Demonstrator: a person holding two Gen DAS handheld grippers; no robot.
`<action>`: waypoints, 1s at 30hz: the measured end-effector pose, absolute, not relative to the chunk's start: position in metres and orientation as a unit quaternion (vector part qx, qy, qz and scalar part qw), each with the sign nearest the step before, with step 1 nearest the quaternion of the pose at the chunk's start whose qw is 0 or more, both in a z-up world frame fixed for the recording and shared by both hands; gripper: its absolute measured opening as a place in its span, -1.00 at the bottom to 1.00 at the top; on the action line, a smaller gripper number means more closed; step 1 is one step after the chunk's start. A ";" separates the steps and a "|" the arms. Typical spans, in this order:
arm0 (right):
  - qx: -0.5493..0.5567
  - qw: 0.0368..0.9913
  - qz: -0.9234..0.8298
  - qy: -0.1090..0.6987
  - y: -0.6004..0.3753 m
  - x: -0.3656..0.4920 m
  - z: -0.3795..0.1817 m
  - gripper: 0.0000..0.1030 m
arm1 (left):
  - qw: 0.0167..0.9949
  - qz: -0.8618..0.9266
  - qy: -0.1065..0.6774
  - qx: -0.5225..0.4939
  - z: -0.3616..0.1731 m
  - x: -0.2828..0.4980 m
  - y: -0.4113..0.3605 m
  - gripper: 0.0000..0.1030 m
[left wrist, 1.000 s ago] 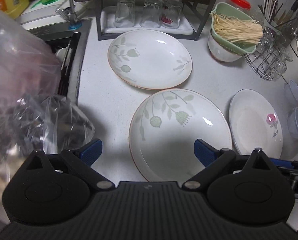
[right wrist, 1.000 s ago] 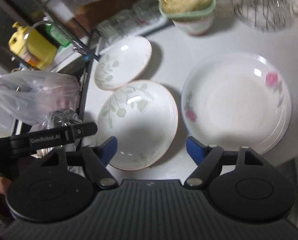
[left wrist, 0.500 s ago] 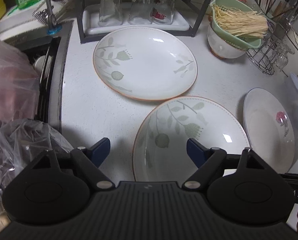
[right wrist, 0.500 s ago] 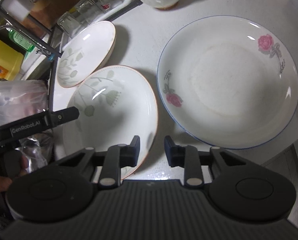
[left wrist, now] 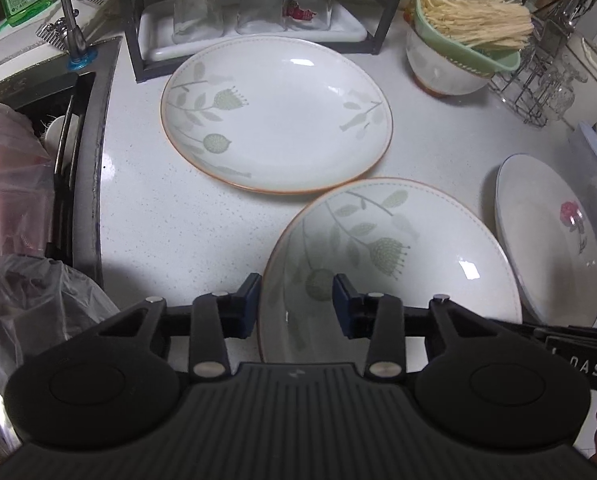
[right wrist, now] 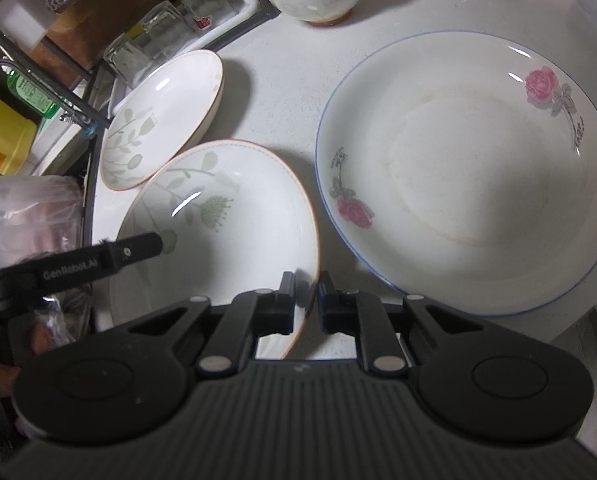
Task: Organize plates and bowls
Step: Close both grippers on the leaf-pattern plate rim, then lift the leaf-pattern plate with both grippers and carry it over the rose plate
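Observation:
Two white plates with green leaf prints lie on the counter. The near one point(left wrist: 394, 264) point(right wrist: 218, 232) has its left rim between the fingers of my left gripper point(left wrist: 296, 306), which is partly closed around it, a gap still showing. My right gripper point(right wrist: 303, 306) is closed on the same plate's right rim. The far leaf plate point(left wrist: 276, 114) point(right wrist: 162, 116) lies behind it. A white plate with pink roses point(right wrist: 466, 172) point(left wrist: 546, 236) lies to the right.
A black rack with upturned glasses point(left wrist: 254, 0) stands at the back. A bowl under a green strainer of noodles point(left wrist: 470, 32) and a wire utensil rack point(left wrist: 538, 80) are at back right. The sink point(left wrist: 70, 128) and plastic bags point(left wrist: 14, 216) are on the left.
Both grippers have moved in on the near leaf plate. The right jaws went from wide open to shut on its rim. The left jaws have narrowed around the opposite rim.

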State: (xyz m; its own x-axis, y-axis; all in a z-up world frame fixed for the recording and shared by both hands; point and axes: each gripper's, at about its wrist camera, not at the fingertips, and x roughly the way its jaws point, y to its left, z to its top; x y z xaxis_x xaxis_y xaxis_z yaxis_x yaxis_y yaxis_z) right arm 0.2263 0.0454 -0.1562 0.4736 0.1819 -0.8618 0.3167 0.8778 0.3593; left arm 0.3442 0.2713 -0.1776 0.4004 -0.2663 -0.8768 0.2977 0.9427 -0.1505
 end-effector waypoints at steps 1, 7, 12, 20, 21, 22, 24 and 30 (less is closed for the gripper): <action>0.244 0.823 -0.042 0.510 0.046 0.227 -0.156 -0.73 | 0.836 -0.170 0.522 0.017 -0.179 0.344 0.271 -0.14; 0.252 0.820 -0.044 0.513 0.045 0.228 -0.156 -0.72 | 0.823 -0.188 0.536 -0.018 -0.175 0.348 0.281 -0.14; 0.265 0.818 -0.038 0.509 0.043 0.227 -0.150 -0.72 | 0.816 -0.199 0.542 -0.032 -0.164 0.347 0.289 -0.14; 0.274 0.825 -0.022 0.494 0.035 0.224 -0.124 -0.71 | 0.806 -0.204 0.552 -0.064 -0.140 0.346 0.296 -0.14; 0.276 0.826 -0.020 0.491 0.033 0.223 -0.119 -0.71 | 0.806 -0.206 0.551 -0.065 -0.135 0.344 0.296 -0.14; 0.277 0.828 -0.018 0.487 0.030 0.222 -0.115 -0.71 | 0.807 -0.207 0.549 -0.066 -0.130 0.342 0.295 -0.14; 0.278 0.831 -0.016 0.482 0.025 0.220 -0.106 -0.71 | 0.808 -0.207 0.547 -0.070 -0.122 0.339 0.292 -0.14; 0.279 0.837 -0.015 0.470 0.006 0.211 -0.087 -0.71 | 0.806 -0.215 0.545 -0.089 -0.100 0.332 0.276 -0.14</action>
